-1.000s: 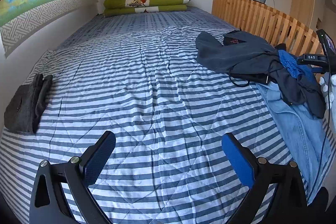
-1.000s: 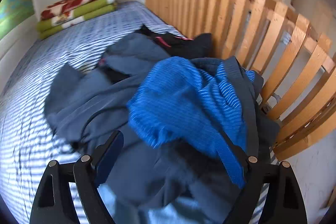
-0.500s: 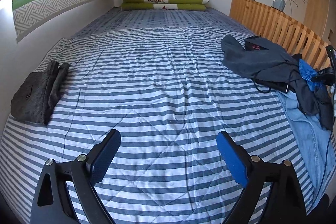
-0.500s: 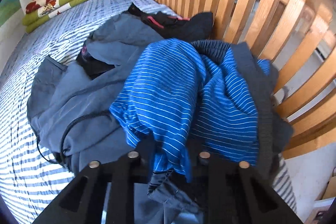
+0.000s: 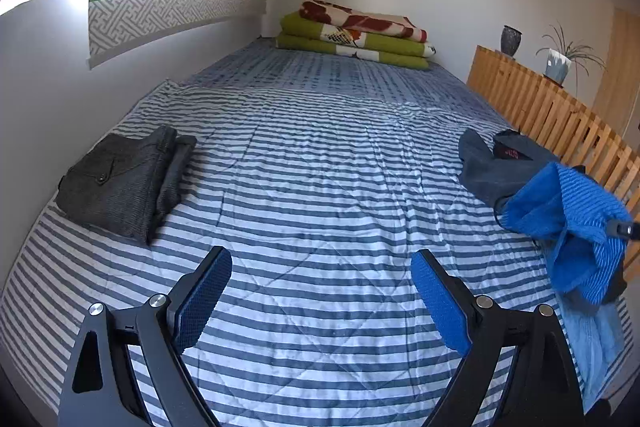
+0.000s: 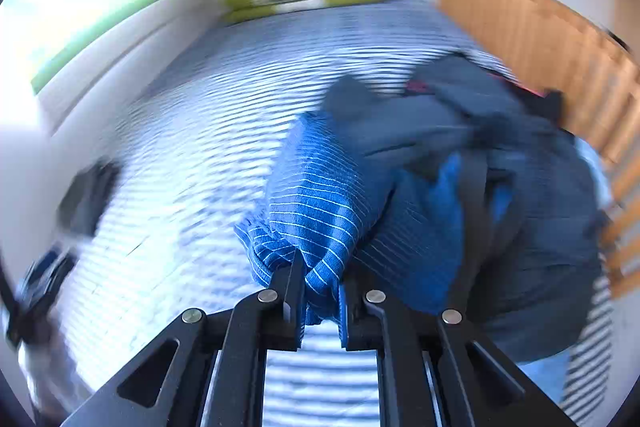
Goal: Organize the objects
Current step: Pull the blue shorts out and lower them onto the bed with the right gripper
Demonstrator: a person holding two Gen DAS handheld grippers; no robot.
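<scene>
My right gripper [image 6: 320, 291] is shut on a bright blue striped garment [image 6: 320, 199] and lifts it off a pile of dark clothes [image 6: 520, 147] by the wooden rail. The lifted blue garment [image 5: 572, 219] also shows at the right of the left wrist view, above the dark grey clothes [image 5: 500, 163]. My left gripper [image 5: 320, 291] is open and empty over the striped bedcover [image 5: 320, 167]. A folded dark grey garment [image 5: 120, 183] lies at the bed's left edge.
Folded green and red blankets [image 5: 356, 39] are stacked at the bed's far end. A slatted wooden rail [image 5: 552, 115] runs along the right side, with a vase [image 5: 511, 41] and a potted plant [image 5: 560, 63] on it. A light blue denim piece [image 5: 592, 343] lies at the right front.
My right gripper closed on the blue striped garment and pulled it up and left off the pile. The left gripper swung its view left and stayed open.
</scene>
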